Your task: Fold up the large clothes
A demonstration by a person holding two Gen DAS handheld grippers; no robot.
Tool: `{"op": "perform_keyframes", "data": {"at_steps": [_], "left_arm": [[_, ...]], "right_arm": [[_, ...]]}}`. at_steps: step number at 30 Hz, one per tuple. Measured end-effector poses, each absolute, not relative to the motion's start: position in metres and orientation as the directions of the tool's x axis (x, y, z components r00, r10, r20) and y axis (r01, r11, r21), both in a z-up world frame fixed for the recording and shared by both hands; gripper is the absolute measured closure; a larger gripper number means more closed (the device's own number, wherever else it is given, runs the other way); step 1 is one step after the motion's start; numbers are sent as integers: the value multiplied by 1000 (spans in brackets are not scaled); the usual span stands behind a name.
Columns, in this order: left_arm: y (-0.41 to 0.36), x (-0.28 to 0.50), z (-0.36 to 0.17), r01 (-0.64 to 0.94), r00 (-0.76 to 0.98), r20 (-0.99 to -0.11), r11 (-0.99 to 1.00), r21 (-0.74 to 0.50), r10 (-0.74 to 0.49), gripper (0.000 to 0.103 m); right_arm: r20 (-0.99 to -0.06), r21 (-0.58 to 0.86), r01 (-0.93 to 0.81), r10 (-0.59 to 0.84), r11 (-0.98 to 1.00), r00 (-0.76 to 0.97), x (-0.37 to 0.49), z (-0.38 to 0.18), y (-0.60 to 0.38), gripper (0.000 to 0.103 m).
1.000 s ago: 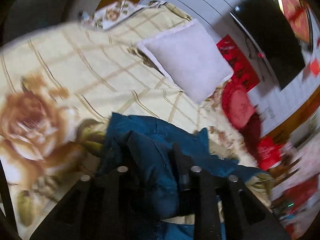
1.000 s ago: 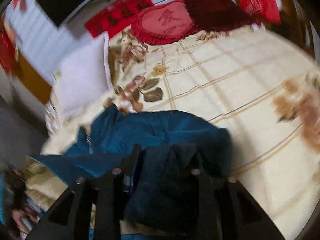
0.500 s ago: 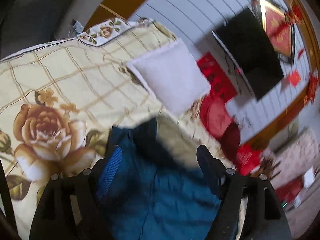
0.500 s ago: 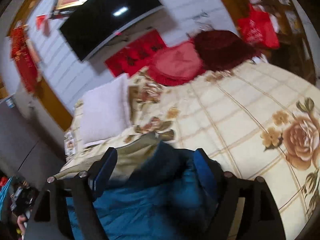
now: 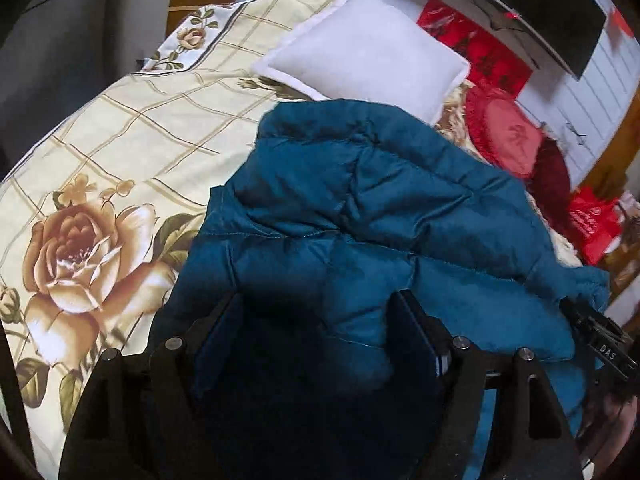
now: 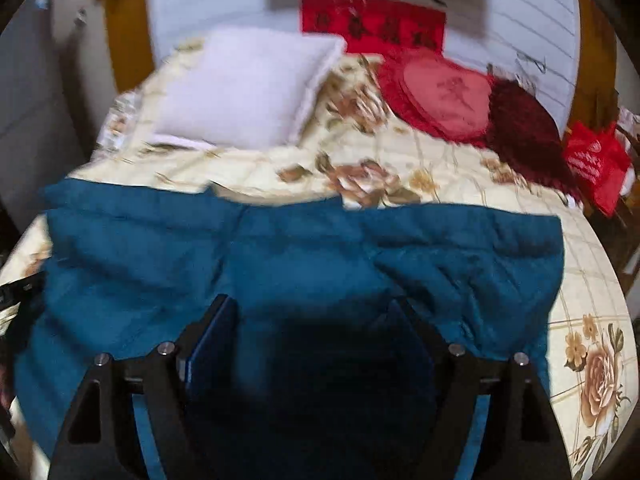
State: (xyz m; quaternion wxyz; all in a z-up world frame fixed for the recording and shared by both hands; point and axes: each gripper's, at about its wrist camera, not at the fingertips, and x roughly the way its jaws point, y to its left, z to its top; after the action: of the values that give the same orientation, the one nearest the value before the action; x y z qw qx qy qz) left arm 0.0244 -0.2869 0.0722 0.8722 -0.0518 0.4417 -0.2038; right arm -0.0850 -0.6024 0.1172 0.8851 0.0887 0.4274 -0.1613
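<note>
- Lying spread across the near part of the bed, the blue padded jacket (image 6: 304, 256) rested on the floral bedspread (image 5: 132, 128), which gave it a broad, soft surface to be folded on.
- In the right wrist view its far edge ran roughly straight across the bedspread, short of the white pillow (image 6: 244, 88) and the red cushion (image 6: 444, 96), so nothing at the head of the bed crowded it.
- The left gripper (image 5: 320, 336) had its fingers wide apart above the fabric; those fingers had just been opening, and the jacket showed between them with no pad visibly pressing on it, which I read as cloth let go after being laid down.
- The right gripper (image 6: 316, 336) stood likewise with fingers apart, also just opened, with dark jacket fabric below the gap and nothing pinched.
- In the left wrist view one padded section (image 5: 400, 184) lay lapped over the rest, probably a fold already laid.
- Both grippers pointed down at the near edge, a sensible place for taking a fresh hold for another fold.
- Puffy filling would likely make folds spring back.
</note>
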Motion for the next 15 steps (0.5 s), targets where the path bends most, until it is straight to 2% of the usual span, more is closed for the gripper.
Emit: {"op": "perform_keyframes", "data": {"at_steps": [4,8,11,15], "left_arm": [[-297,22,65,343,569,-732,917,-203,-375,25],[-295,23,62,342,563,-729,912,-224,-390,25],[-292,20,68,337,547,-748,917,-214,-376,27],[-284,9,85,355,559,-719,903,-244,-414,28]], "right_arm": [[-785,85,394,-182,915,593,-80,93,-617,19],[-784,88,407,-188,909,591,-77,81,-622,18],[-798,46,409,-213,911,564,-80,89,-614,18],[-762,76,341,-166,937,626,-119,122,-604,18]]}}
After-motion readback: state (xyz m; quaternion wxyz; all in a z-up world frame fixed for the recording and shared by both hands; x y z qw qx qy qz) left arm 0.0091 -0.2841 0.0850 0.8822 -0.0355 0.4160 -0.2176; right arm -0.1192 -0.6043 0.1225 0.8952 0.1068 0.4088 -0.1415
